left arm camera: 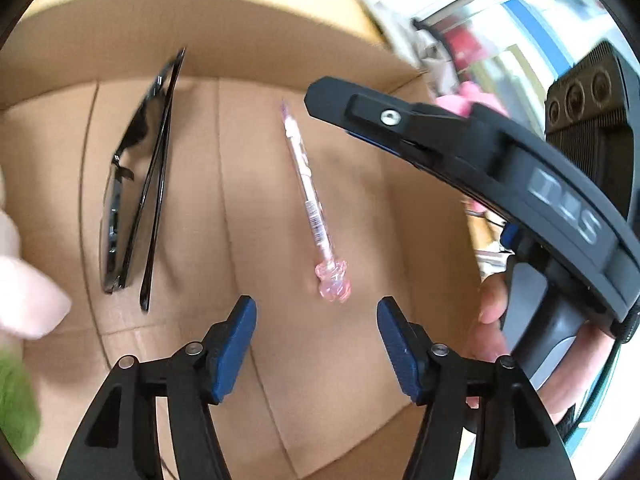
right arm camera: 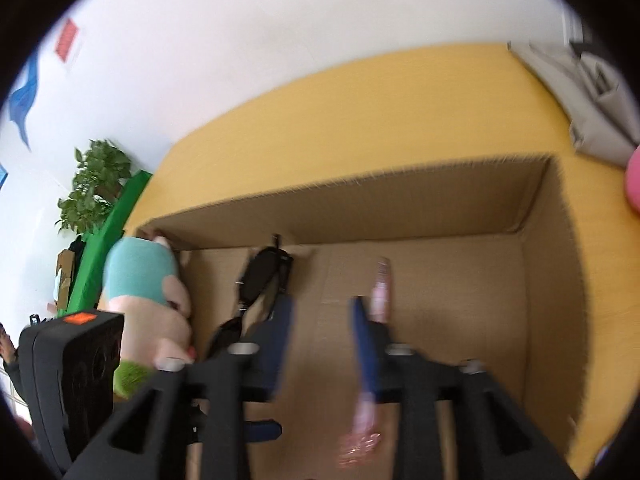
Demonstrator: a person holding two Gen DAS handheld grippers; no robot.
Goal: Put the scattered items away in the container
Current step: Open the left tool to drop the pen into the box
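An open cardboard box [left arm camera: 360, 208] [right arm camera: 552, 280] holds black sunglasses [left arm camera: 132, 184] [right arm camera: 260, 276], a pink pen with a bear-shaped end [left arm camera: 310, 204] [right arm camera: 378, 284] and a plush toy [left arm camera: 24, 300] [right arm camera: 148, 296] at its left wall. My left gripper [left arm camera: 316, 340] is open and empty just above the box floor, near the pen's bear end. My right gripper [right arm camera: 322, 320] is open and empty above the box, over the pen; it shows from the side in the left wrist view [left arm camera: 460, 140].
The box stands on a yellow table [right arm camera: 360, 112]. A grey cloth bag [right arm camera: 592, 96] and a pink object [right arm camera: 634, 184] lie at the table's far right. A potted plant [right arm camera: 96, 184] and green board [right arm camera: 112, 232] stand to the left by a white wall.
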